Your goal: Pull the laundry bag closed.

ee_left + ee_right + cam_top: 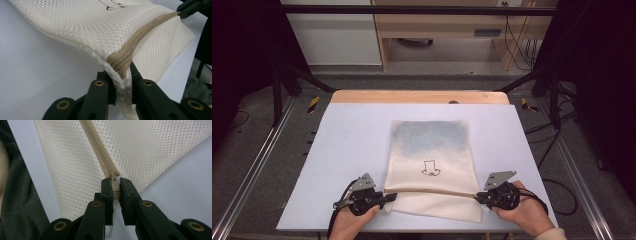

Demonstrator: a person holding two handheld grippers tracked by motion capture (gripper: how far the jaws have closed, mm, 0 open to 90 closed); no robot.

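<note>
Pale lavender sheeting is covering the table (352,145), with a wooden strip (419,96) running along its far edge and grey floor lying to either side. Lying flat on the sheet, near its front centre, is a cream mesh bag (431,165) bearing a small dark line drawing (431,168); a tan zipper (432,191) is running across the bag close to its near end. The left gripper (384,197), held in the person's left hand (354,222), is sitting at the bag's left edge, and its jaws are pressing together on the mesh seam (122,85) where the zipper tape (122,62) ends. The right gripper (477,197), held in the right hand (524,210), is sitting at the bag's right edge, and its jaws are pinching the zipper pull (114,186) at the end of the zipper teeth (98,150). Both ends of the zipper line are lifting slightly off the sheet.
</note>
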